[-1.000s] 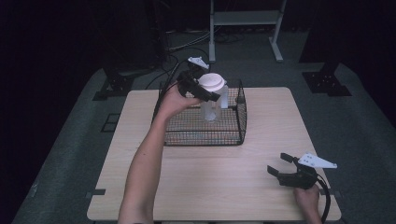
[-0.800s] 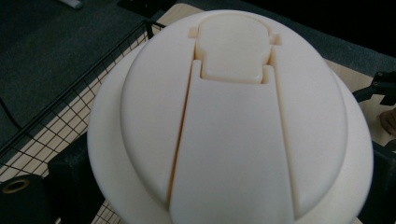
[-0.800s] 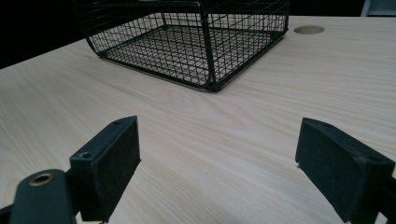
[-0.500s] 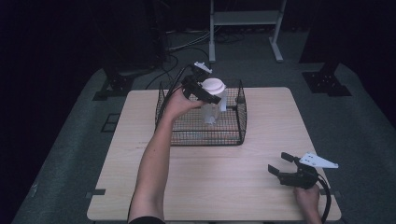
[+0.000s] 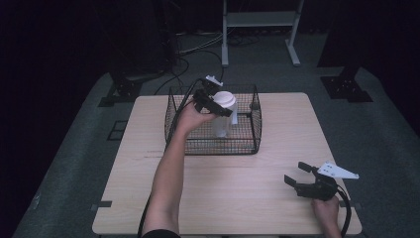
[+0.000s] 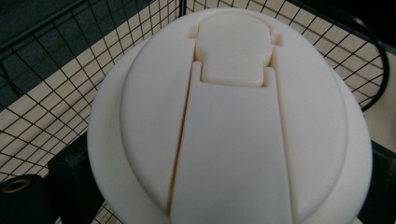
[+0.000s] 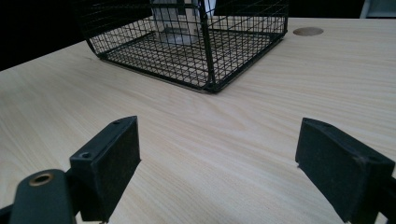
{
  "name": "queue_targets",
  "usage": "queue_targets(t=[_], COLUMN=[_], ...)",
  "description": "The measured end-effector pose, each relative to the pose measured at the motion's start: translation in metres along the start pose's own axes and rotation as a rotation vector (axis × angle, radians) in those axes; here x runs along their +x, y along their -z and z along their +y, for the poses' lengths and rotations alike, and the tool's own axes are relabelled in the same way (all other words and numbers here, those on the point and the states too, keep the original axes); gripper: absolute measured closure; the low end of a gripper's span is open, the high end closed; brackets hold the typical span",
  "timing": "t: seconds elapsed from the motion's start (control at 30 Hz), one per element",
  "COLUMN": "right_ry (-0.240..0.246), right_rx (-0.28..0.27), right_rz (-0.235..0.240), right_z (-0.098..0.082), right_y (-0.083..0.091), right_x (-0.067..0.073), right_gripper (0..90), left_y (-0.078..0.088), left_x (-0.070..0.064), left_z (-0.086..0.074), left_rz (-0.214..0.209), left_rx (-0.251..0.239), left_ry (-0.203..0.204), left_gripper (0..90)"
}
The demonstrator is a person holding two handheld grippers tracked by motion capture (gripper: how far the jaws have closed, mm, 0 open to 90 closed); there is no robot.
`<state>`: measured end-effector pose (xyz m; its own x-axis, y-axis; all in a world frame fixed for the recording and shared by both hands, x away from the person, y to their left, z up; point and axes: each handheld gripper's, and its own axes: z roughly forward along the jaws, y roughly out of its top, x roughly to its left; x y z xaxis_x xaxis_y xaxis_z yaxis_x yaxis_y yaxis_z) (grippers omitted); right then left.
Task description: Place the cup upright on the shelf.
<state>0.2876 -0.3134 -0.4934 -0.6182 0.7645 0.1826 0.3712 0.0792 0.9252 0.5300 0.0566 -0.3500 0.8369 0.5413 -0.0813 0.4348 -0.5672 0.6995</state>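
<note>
Since 1 s ago my left gripper (image 5: 214,103) has carried the bottle (image 5: 221,119) further back over the wire basket (image 5: 210,148) and a bit lower; R side unchanged. Its 2 jaws pinch the bottle just under the white lid (image 6: 229,116), bottle upright inside the basket, approx. mid-basket; can't tell if it touches the mesh floor. My right gripper (image 5: 301,179) sits near the table (image 5: 277,208) front R corner, jaws spread wide, nothing between them.
</note>
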Motion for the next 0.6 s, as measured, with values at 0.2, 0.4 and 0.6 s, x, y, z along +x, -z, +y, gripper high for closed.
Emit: queue_targets(t=[0.2, 0.4, 0.6], right_ry=[-0.002, -0.005, 0.004], right_rx=[-0.006, -0.015, -0.013], right_rz=[0.002, 0.027, 0.030], right_z=[0.000, -0.001, -0.001], right_y=[0.000, 0.002, 0.002], right_x=[-0.001, -0.002, -0.002], right_gripper=[12.8, 12.8, 12.8], left_y=[-0.009, -0.009, -0.008], left_x=[0.001, -0.002, -0.004], left_z=[-0.006, -0.009, -0.013], left_rz=[0.016, 0.012, 0.013], left_rx=[0.003, -0.011, -0.026], left_ry=[0.006, -0.017, -0.036], left_gripper=[5.3, 5.3, 5.2])
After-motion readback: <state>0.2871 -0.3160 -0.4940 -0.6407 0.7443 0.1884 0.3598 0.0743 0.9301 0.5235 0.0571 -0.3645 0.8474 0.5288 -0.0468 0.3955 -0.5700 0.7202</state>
